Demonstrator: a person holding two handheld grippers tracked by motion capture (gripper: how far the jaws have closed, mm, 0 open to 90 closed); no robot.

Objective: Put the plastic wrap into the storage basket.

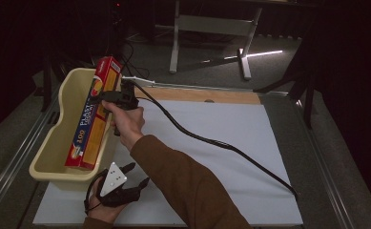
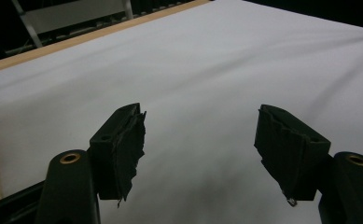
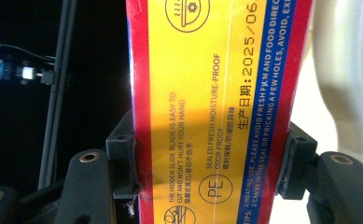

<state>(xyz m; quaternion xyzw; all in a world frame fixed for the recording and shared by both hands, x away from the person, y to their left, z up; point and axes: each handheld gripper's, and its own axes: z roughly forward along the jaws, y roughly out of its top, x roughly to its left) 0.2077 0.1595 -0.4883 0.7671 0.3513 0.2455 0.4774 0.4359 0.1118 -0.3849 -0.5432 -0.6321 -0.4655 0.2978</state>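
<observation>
Fig.: my right tool (image 1: 108, 97) clamped across the plastic-wrap box (image 1: 93, 114), one jaw on each long red edge, abt mid-length in the right gripper view. Box is red w/ yellow panels; face reads "100" and "PLAST…" in the high view. Close up (image 3: 216, 107): "THE MODERN SLIDE BLADE IS EASY TO CUT AND WON'T HURT YOUR HAND", "SEALED FRESH MOISTURE-PROOF ODOR-PROOF", a "PE" mark, date "2025/06…", and a blue strip w/ "TIPS: …HEATING USE, PLEASE AVOID FRESH FILM AND FOOD…". Chinese text beside each line.

Box stands tilted in the cream bin (image 1: 54, 143) at the surface's (image 1: 231, 143) left edge: lower end in the bin's near part, upper end past its far rim.

My left tool (image 1: 134, 174) sits by the near-left corner, jaws wide apart, nothing betw. them (image 2: 202, 140).
</observation>
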